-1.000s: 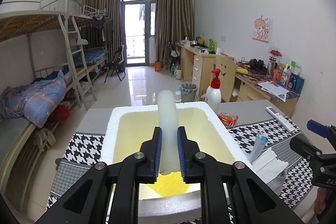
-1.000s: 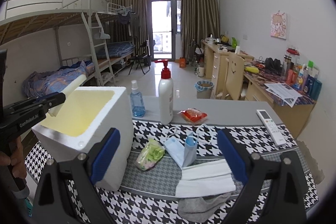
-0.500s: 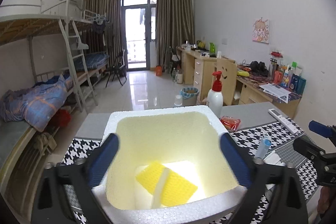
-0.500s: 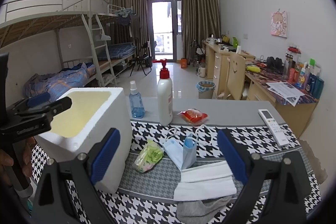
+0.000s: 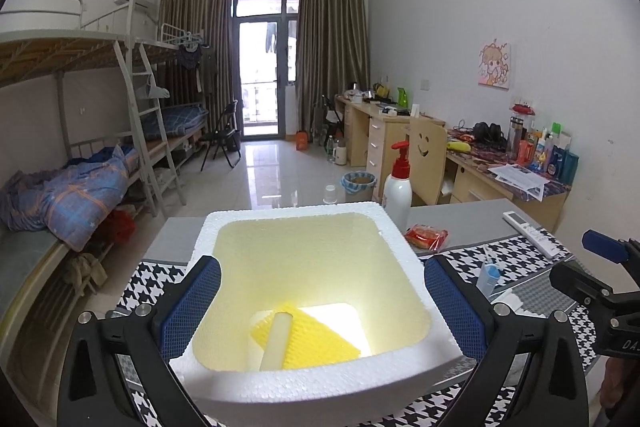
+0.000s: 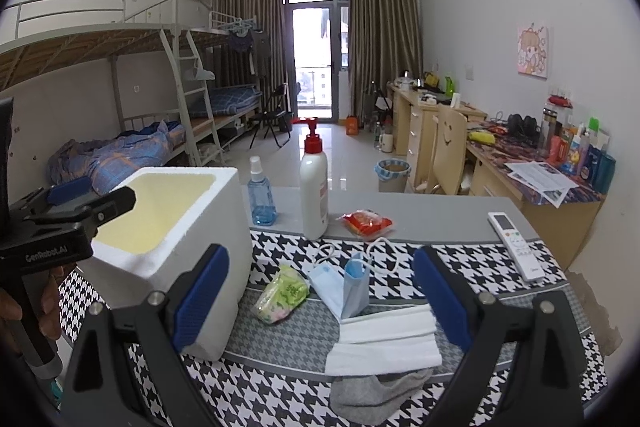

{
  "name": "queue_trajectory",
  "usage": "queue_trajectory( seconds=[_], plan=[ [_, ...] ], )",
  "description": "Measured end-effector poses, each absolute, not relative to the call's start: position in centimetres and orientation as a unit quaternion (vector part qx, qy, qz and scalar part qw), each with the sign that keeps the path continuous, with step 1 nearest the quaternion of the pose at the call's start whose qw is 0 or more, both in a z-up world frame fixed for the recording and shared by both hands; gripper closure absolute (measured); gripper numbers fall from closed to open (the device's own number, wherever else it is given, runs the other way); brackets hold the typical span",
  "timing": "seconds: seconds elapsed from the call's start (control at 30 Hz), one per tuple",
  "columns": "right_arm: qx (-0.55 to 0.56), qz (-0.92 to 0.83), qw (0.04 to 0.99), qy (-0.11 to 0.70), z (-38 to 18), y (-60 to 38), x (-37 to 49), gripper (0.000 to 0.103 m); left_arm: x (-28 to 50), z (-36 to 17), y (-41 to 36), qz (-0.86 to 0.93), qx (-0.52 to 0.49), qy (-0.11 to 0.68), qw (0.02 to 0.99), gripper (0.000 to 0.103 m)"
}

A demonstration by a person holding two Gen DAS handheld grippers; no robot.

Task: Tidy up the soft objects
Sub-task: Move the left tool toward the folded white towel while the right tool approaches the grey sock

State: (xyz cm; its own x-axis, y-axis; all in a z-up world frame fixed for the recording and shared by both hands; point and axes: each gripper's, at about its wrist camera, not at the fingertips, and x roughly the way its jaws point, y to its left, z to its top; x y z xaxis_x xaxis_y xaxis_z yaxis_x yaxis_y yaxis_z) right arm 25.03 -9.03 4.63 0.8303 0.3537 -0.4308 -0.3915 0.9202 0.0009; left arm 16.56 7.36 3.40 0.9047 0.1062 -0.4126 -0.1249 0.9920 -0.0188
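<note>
Two grippers' jaws gape empty; the foam roll lies inside the foam box.

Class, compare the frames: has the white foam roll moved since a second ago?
Yes. The white foam roll has dropped from between the left claw pads, above the foam box rim, to the box floor, lying across the yellow sponge.

Foam box mouth open above, pump bottle — spray bottle crowd behind
</note>
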Motion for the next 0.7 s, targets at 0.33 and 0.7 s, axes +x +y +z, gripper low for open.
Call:
queue_trajectory(
  seconds=[0.33,0.7],
  plan=[
    [-0.041,0.193,0.958,0.207,5.1,-10.3,23.6,0.007,14.9,4.2,5.7,0.056,-0.016,0.199,0.978,0.001],
    [-0.039,0.190,0.962,0.194,5.7,-11.7,21.9,0.007,13.0,4.7,3.6,0.042,-0.005,0.186,0.982,0.001]
  ],
)
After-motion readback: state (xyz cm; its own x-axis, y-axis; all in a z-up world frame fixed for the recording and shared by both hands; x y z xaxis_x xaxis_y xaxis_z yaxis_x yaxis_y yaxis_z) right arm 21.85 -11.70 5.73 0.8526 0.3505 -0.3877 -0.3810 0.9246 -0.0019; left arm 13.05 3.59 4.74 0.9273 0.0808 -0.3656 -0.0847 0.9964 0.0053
